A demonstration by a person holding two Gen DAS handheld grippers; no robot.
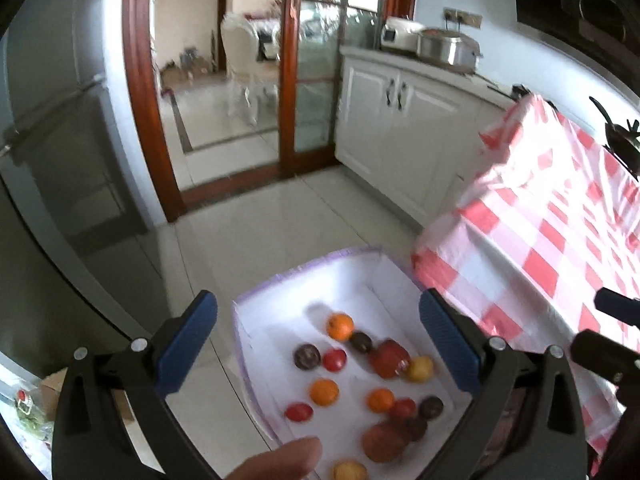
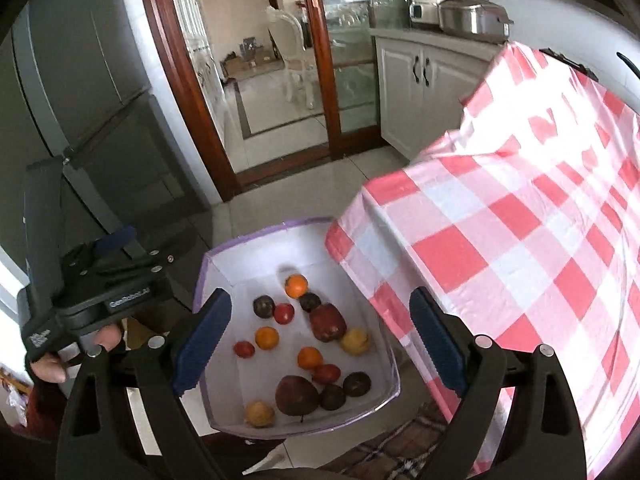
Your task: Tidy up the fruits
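Both the left gripper (image 1: 318, 344) and the right gripper (image 2: 320, 340) are hanging with jaws wide apart and empty above the white box (image 2: 224, 280), which is sitting on the floor beside the checkered table (image 2: 500, 240). The fruits (image 2: 304, 344) inside are lying loose, small, round and likely rolling and bruising easily. The big dark apple (image 2: 297, 395) is probably wanting a gentle hold across its middle.

Fruits (image 2: 308, 344) in box (image 2: 208, 280); box on floor, left of table (image 2: 520, 240).

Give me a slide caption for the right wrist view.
Open right tool hovers above a white, purple-edged box of mixed fruits, beside a red-and-white checked tablecloth.
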